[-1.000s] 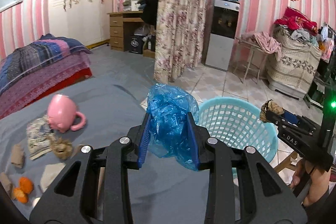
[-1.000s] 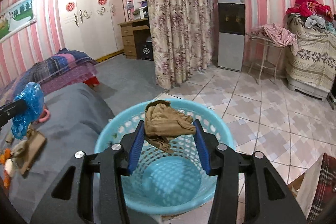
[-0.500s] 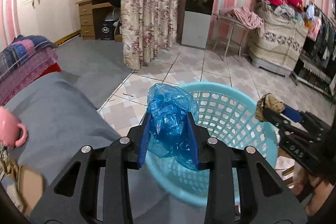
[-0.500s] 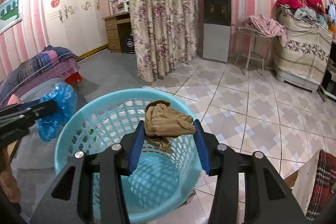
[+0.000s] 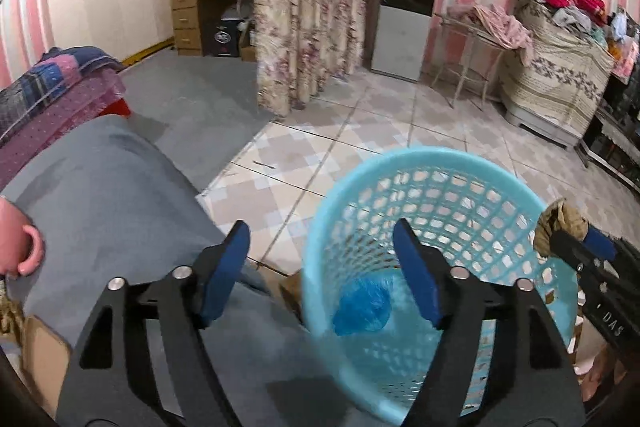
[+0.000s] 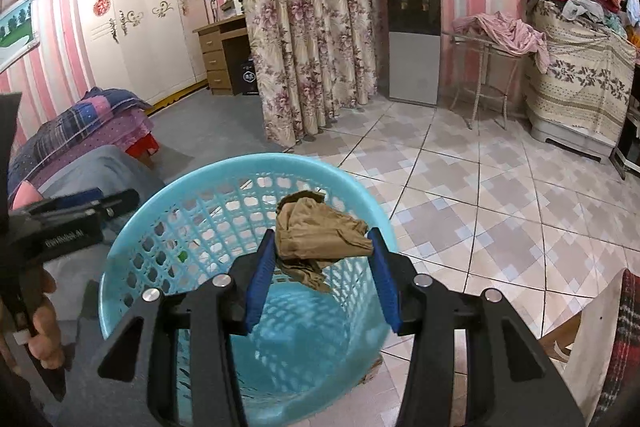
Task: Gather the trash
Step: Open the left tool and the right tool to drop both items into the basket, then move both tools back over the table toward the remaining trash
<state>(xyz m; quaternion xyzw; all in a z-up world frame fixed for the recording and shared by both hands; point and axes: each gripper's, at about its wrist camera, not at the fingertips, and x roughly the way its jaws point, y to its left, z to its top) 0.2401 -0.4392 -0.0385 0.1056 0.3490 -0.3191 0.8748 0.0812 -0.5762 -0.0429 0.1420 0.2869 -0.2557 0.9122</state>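
While the left gripper [image 5: 320, 259] has just opened wide over the basket [image 5: 436, 163], its blue bag [image 5: 362, 307] inside, the right gripper [image 6: 322, 267] fingers hold a brown rag [image 6: 320, 235].

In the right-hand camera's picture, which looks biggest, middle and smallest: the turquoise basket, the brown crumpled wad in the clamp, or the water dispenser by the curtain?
As they look in the picture:
1. turquoise basket, by far the largest
2. water dispenser
3. brown crumpled wad

The dispenser stands far off across the room, so it is surely bigger than it looks.
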